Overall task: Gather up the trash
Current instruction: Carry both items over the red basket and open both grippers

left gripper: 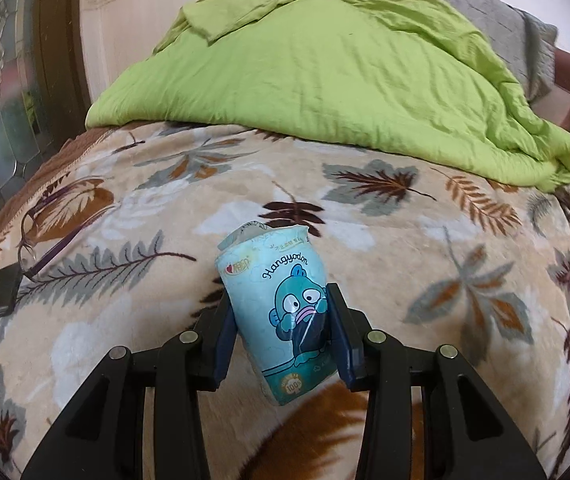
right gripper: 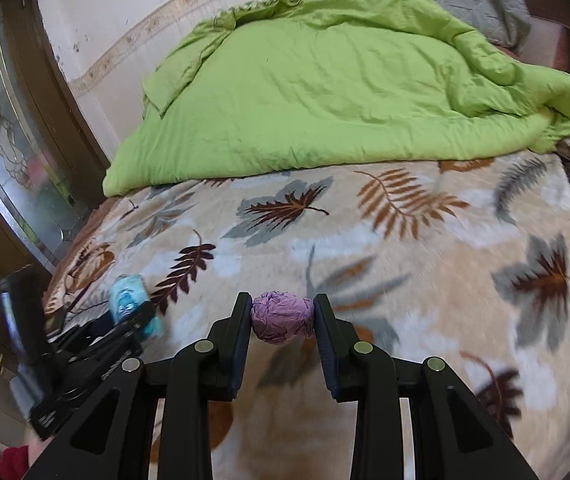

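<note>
Slippage is the main risk. A light-blue tissue pack [left gripper: 277, 320] is clamped across its lower half by the left gripper [left gripper: 283, 332], held tilted above the leaf-patterned blanket [left gripper: 425, 264]; being soft, it could be squeezed out sideways. A crumpled purple paper ball [right gripper: 283, 318] is pinched at the very fingertips of the right gripper [right gripper: 283, 320], so a quick swing could flick it loose. Spectacles [left gripper: 33, 236] seem to lie at the blanket's left edge, though blurred, and could be mistaken for trash.
</note>
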A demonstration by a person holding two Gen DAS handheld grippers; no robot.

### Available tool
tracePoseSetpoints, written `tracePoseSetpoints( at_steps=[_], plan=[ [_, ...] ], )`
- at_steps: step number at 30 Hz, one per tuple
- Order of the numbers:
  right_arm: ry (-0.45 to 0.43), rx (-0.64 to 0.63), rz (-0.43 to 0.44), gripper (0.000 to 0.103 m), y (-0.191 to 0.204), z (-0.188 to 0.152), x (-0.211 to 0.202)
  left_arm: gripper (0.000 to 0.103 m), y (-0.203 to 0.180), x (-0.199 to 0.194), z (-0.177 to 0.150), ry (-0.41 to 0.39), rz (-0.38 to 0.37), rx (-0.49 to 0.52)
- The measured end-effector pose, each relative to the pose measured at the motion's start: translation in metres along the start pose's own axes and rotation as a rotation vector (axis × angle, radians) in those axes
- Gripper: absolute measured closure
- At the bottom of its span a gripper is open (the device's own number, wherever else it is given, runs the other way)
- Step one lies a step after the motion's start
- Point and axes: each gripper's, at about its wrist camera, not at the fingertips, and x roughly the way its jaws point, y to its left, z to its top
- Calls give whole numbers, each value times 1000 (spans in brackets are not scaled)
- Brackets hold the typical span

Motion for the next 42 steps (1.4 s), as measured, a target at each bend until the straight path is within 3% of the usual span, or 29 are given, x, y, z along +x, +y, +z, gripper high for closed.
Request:
tracePoseSetpoints(
  at_steps=[9, 19, 24, 32, 37, 40, 42],
  plan=[
    [-25, 75, 14, 69, -12, -40, -70, 63, -33, -57, -18, -51, -70, 81],
    [-107, 170, -17, 69, -44, -75, -160, 63, -84, -126, -31, -107, -210, 183],
    [-152, 217, -57, 69, -61, -92, -202, 62, -124, -161, -35, -106, -391, 241],
    [-228, 355, -176, 69, -114, -134, -294, 61, -204, -218, -63, -56, -709, 430],
    [-273, 449, -298, 69, -150, -170, -349, 61, -257, -239, -89, 49, -899, 533],
    [-280, 515, -342, 69, -171, -192, -370, 61, -293, -241, -109, 173, -1013, 584],
    [-271, 549, -360, 69, -183, -203, -377, 61, -311, -242, -121, 220, -1047, 602]
  ],
)
